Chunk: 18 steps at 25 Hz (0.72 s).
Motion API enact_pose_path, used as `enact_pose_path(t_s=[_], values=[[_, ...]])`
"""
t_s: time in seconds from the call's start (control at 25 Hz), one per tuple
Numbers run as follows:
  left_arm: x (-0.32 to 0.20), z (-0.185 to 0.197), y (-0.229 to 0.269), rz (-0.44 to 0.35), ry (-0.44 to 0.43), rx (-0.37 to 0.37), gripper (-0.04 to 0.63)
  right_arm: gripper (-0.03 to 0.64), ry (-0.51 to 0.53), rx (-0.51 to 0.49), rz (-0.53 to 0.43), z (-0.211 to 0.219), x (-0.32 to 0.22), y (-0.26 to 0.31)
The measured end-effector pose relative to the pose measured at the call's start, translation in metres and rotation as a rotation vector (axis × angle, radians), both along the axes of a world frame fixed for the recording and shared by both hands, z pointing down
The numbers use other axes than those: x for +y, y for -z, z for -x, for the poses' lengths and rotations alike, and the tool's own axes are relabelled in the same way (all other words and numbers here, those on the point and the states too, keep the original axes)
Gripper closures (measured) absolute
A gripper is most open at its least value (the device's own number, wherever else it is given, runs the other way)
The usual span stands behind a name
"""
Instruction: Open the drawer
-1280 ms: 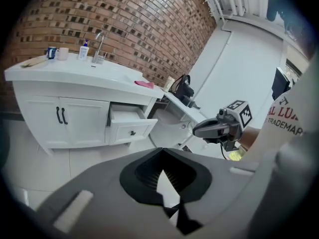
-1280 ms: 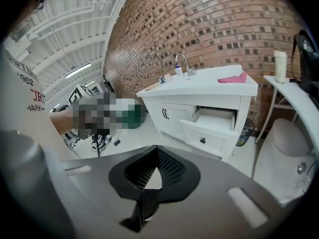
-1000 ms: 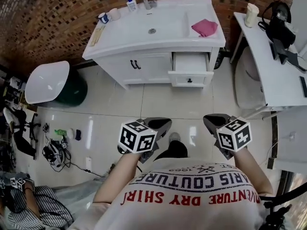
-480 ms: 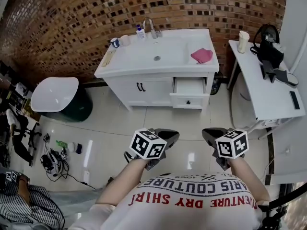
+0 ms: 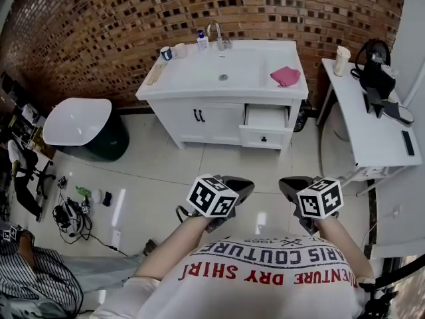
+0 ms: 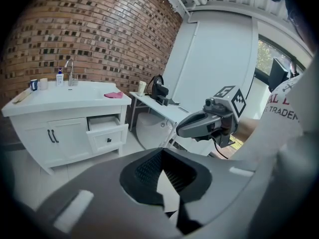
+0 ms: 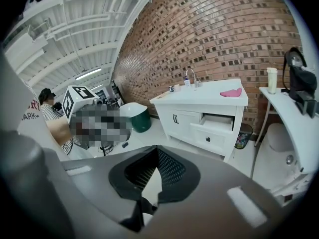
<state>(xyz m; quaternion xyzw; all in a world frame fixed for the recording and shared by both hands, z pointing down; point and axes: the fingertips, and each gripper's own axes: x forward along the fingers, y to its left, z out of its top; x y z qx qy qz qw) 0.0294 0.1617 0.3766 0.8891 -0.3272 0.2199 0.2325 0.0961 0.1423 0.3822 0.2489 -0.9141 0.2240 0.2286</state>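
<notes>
The brick wall (image 5: 99,18) rises far ahead of both tongs. Against it stands the white vanity cabinet (image 5: 199,115), well ahead of them across the tiled floor (image 5: 166,171). A white bench (image 5: 362,121) runs ahead and to the right of the right tongs (image 5: 292,183). The drawer (image 5: 264,137), in the vanity's right half, is pulled out, well apart from the tongs and roughly straight ahead. The left tongs (image 5: 236,186) and the right tongs are closed on nothing, side by side. A pink cloth (image 5: 285,76) lies beyond the drawer.
</notes>
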Motion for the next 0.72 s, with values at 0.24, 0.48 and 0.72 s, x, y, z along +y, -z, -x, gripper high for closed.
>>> enact_pose_path(t_s=[0.24, 0.48, 0.72], values=[[-0.002, 0.001, 0.005, -0.003, -0.011, 0.001, 0.598, 0.611, 0.000, 0.007, 0.002, 0.005, -0.001, 0.002], [0.000, 0.001, 0.006, -0.007, -0.019, -0.002, 0.597, 0.611, 0.004, 0.017, -0.002, 0.008, 0.003, 0.001], [0.002, 0.007, 0.008, -0.021, -0.024, 0.001, 0.597, 0.611, 0.004, 0.017, -0.015, 0.012, 0.002, 0.004]])
